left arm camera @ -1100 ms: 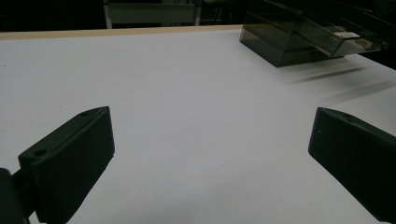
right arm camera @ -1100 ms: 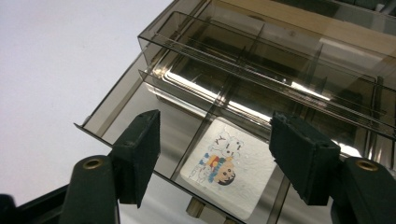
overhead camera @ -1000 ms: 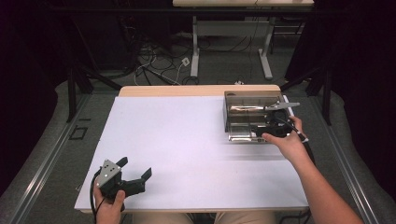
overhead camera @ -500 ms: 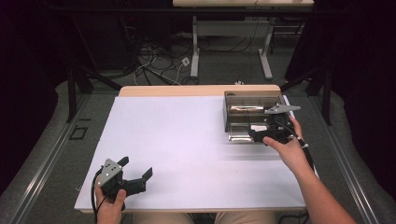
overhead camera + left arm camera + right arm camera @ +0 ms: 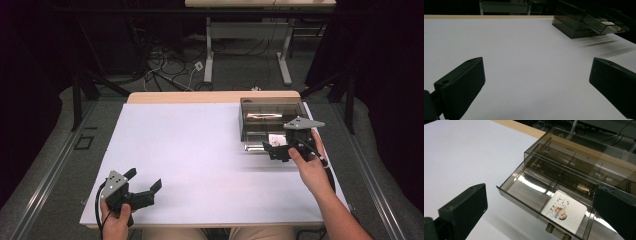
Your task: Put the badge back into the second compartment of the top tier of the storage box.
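Observation:
A smoky clear drawer box (image 5: 270, 119) stands at the table's right side, its lower drawer (image 5: 531, 195) pulled out toward me. Inside the open drawer lies a white card with a cartoon picture (image 5: 565, 209), also seen as a small white patch, the card (image 5: 276, 139). My right gripper (image 5: 277, 150) hovers open just in front of the drawer, its jaws wide apart with nothing between them. My left gripper (image 5: 145, 191) rests open near the table's front left, far from the box (image 5: 584, 21), its jaws empty.
The white table top (image 5: 195, 160) spreads between the two grippers. A wooden strip (image 5: 210, 97) runs along its far edge. Beyond it are a desk's legs (image 5: 209, 50) and loose cables (image 5: 165, 65) on the floor.
My right gripper has drawn back toward me from the box, and the lower drawer now stands pulled out. The left gripper has stayed put.

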`<state>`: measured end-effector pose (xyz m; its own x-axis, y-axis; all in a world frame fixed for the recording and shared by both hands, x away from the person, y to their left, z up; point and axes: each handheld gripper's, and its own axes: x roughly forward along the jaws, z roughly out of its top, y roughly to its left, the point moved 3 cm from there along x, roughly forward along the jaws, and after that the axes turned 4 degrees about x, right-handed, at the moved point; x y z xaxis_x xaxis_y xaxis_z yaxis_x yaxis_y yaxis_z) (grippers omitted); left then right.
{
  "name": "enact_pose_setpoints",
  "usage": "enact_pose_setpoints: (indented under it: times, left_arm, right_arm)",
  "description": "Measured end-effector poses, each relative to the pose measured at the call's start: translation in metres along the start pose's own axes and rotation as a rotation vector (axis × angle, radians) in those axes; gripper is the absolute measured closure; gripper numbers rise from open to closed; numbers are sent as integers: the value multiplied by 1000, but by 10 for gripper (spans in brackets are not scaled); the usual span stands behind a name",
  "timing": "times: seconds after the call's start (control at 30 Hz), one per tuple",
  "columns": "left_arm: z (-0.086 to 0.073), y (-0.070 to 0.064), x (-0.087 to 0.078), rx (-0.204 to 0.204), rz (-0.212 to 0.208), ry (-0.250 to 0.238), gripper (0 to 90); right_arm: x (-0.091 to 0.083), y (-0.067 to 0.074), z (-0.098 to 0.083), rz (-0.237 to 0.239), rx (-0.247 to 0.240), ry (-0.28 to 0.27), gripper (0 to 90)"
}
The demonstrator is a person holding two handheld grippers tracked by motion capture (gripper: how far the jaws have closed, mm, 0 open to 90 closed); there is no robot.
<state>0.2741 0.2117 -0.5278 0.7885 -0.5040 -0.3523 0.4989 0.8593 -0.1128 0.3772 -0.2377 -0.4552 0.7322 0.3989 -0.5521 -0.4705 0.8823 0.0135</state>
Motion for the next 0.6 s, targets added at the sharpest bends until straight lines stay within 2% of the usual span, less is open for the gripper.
enact_pose_setpoints:
  times: [0.3,0.43,0.6]
  left_arm:
    - [0,-1,1,21,4,9,6]
    - [1,-1,0,19,7,7,6]
    - [1,-2,-1,23,11,6,7]
  right_arm:
    - [-15,15,-7,21,-18,-69,0]
    - [-20,21,-15,35,-12,-72,0]
    - [-27,25,-26,24,-16,-82,0]
